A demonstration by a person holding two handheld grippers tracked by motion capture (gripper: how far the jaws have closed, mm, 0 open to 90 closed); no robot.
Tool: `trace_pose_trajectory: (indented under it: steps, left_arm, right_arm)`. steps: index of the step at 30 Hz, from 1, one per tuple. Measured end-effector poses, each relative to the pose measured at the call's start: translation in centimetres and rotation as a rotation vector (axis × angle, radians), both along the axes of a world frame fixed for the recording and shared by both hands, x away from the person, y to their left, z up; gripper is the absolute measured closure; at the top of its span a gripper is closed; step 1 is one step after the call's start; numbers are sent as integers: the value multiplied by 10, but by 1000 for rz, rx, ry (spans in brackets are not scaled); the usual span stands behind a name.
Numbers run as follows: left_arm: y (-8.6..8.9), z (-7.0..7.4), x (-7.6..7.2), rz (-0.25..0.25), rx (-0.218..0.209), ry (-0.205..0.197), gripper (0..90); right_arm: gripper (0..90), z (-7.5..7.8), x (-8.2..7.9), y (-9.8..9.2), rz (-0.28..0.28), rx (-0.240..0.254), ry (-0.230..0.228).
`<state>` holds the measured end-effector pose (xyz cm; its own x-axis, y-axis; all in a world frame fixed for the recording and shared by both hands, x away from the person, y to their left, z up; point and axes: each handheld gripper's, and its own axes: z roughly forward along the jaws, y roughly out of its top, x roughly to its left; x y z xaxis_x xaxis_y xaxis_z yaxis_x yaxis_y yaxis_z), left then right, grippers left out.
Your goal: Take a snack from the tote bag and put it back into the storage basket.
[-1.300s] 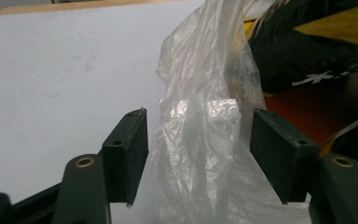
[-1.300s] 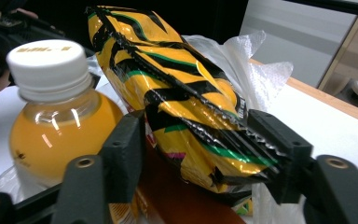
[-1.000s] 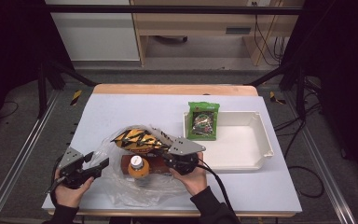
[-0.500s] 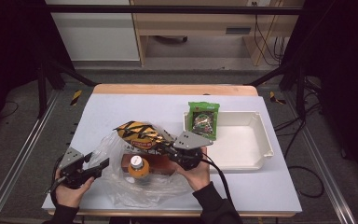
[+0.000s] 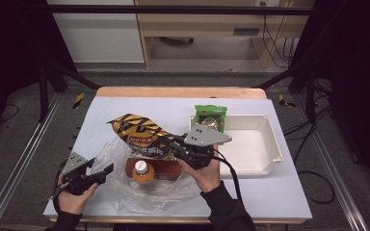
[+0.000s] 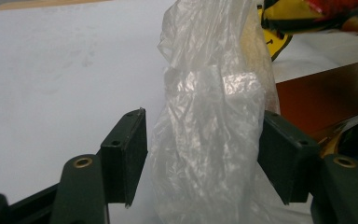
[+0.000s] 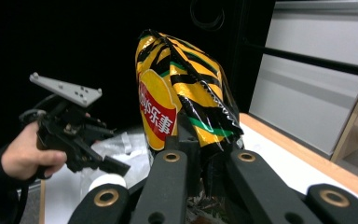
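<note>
A yellow-and-black striped chip bag (image 5: 142,134) hangs in the air above the clear plastic bag (image 5: 139,192), gripped at one end by my right gripper (image 5: 171,144), which is shut on it. In the right gripper view the chip bag (image 7: 182,93) stands up from between that gripper's (image 7: 200,144) jaws. My left gripper (image 5: 103,171) sits at the plastic bag's left edge. Its jaws (image 6: 205,154) stand wide apart with a loose fold of the plastic (image 6: 209,116) between them, unsqueezed. An orange drink bottle (image 5: 142,172) and a brown box (image 5: 168,168) lie in the plastic bag.
A white tray (image 5: 270,139) stands at the right of the table, with a green packet (image 5: 210,117) leaning at its far left corner. The left hand's gripper (image 7: 114,165) shows at the left of the right gripper view.
My right gripper has risen with the chip bag, lifting it off the plastic bag and the bottle. The left gripper has stayed put.
</note>
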<state>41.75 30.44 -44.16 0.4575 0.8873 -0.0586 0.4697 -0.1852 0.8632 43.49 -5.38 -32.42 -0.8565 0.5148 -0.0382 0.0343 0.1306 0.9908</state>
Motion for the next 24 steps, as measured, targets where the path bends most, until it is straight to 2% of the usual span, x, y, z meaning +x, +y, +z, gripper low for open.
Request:
trace_pose_trajectory:
  steps: [8, 16, 24]
  left_arm:
    - [1, 1, 0, 7, -9, -6, 323]
    - [1, 2, -1, 11, -6, -16, 299]
    - [2, 3, -1, 14, -6, -17, 289]
  right_arm:
    - [882, 18, -1, -2, 16, 36, 5]
    - [882, 38, -7, 8, 67, 70, -3]
    - [882, 54, -9, 10, 74, 100, -23]
